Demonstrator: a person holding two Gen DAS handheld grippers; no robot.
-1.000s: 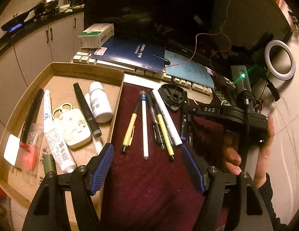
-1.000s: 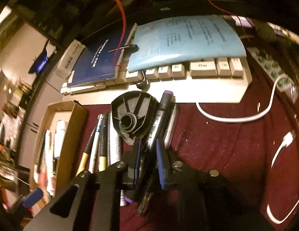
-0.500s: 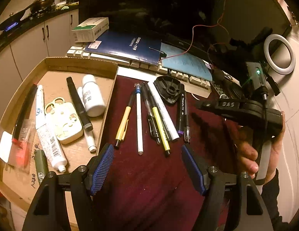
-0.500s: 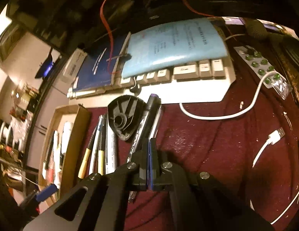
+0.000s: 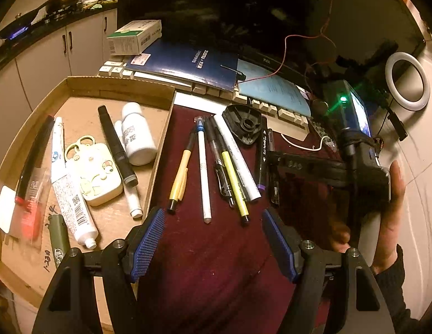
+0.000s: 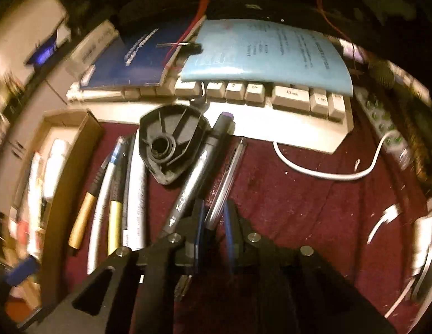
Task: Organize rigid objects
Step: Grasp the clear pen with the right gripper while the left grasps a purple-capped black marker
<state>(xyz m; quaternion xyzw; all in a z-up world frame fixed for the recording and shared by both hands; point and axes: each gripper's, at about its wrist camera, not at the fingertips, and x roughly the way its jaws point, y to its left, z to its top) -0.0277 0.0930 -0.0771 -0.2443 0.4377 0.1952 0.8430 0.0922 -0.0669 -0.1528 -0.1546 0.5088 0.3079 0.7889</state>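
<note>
Dark red cloth [image 5: 216,264] covers the desk in the left wrist view, with a cardboard tray [image 5: 160,150] to its left holding a white bottle [image 5: 138,136], a tube and a black marker. Beyond the left gripper [image 5: 213,239], whose blue pads stand wide apart over bare cloth, lies a row of pens: a yellow pen [image 5: 181,174], a white pen [image 5: 204,172], then darker ones beside a black plastic part [image 5: 245,123]. The right gripper [image 5: 274,164] reaches in from the right over a slim pen.

From the right wrist view, blurred, the right gripper [image 6: 214,225] has its pads slightly parted around a clear slim pen [image 6: 228,175], just right of a purple-capped marker [image 6: 199,172]; whether they grip it I cannot tell. Behind sits a keyboard [image 6: 285,117]
</note>
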